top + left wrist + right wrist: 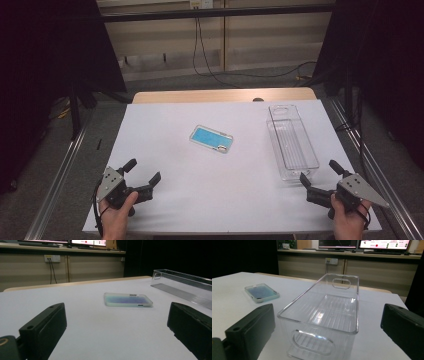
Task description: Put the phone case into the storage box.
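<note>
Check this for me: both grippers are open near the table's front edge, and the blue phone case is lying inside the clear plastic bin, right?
Not quite. The blue phone case lies on the table, left of the clear plastic bin, which is empty, as the high view shows. The left gripper and right gripper are open.

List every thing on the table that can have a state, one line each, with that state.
phone case: lying flat on the white table, blue side up, untouched.
clear bin: upright, empty, open top.
left gripper: open, holding nothing.
right gripper: open, holding nothing, near the bin's end.
</note>
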Tool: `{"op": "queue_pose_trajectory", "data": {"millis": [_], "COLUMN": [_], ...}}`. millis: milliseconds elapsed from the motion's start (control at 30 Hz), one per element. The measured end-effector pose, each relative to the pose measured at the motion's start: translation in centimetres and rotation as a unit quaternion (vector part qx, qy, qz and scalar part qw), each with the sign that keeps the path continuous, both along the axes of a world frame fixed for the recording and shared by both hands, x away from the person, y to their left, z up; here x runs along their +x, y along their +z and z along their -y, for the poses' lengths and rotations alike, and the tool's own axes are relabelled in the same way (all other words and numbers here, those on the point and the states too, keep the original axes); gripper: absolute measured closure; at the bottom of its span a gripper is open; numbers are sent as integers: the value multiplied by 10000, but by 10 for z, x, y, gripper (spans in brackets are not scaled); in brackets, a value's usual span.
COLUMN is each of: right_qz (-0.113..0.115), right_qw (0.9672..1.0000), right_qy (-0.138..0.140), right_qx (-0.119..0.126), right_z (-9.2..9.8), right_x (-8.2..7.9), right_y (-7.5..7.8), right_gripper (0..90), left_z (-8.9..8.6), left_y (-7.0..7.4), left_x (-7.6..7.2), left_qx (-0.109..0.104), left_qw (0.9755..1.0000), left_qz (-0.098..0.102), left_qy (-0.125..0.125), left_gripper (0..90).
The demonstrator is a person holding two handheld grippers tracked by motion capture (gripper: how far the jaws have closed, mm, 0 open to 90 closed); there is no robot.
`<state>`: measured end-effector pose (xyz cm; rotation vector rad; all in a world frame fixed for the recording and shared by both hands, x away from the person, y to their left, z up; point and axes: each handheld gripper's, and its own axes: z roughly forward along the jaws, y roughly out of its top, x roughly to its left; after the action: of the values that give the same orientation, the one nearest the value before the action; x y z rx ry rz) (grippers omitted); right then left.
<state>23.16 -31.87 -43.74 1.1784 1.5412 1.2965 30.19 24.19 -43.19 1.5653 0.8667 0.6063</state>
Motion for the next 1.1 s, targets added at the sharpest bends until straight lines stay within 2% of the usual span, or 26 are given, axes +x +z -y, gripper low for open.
{"op": "queue_pose_trajectory", "data": {"millis": [133, 267, 367, 400, 467, 567, 633, 733, 867, 967, 1033, 1100], "right_qz": [-14, -38, -40, -42, -76, -94, -103, -110, -144, -154, -173, -167], "right_qw": [10000, 10000, 10000, 10000, 9999, 9999, 9999, 9999, 9999, 9998, 9998, 9998], "right_qy": [8, 40, 49, 43, 37, 48, 50, 49, 74, 111, 117, 91], "right_qx": [11, 18, 29, 48, 78, 75, 61, 41, 55, 41, 58, 58], "right_z": [0, 0, 0, 0, 0, 1, 1, 1, 0, -2, -2, -2], "right_x": [1, 1, 0, 0, 0, 0, 0, 0, -1, -3, -3, -3], "right_y": [-1, -1, -1, -1, -2, -3, -3, -4, -4, -4, -4, -3], "right_gripper": [0, 0, 0, 0, 0, 0, 0, 0, 0, 0, 0, 0], "left_z": [1, 3, 4, 6, 7, 10, 13, 19, 24, 29, 31, 34], "left_y": [0, 0, 0, -1, -2, -1, -1, 0, 4, 8, 8, 8], "left_x": [-1, -2, -3, -2, -2, 1, 3, 5, 8, 10, 13, 17], "left_qx": [50, 10, 70, 53, 34, 15, 90, 23, 36, -120, -97, -96], "left_qw": [9999, 9999, 9999, 9999, 9998, 9998, 9997, 9993, 9993, 9987, 9982, 9970], "left_qz": [-50, -47, -61, -143, -156, -156, -144, -138, -118, -102, -67, -123], "left_qy": [79, 114, 46, -60, -68, -112, -200, -339, -344, -490, -593, -753], "left_gripper": [25, 24, 25, 32, 39, 39, 41, 46, 49, 49, 49, 49]}}
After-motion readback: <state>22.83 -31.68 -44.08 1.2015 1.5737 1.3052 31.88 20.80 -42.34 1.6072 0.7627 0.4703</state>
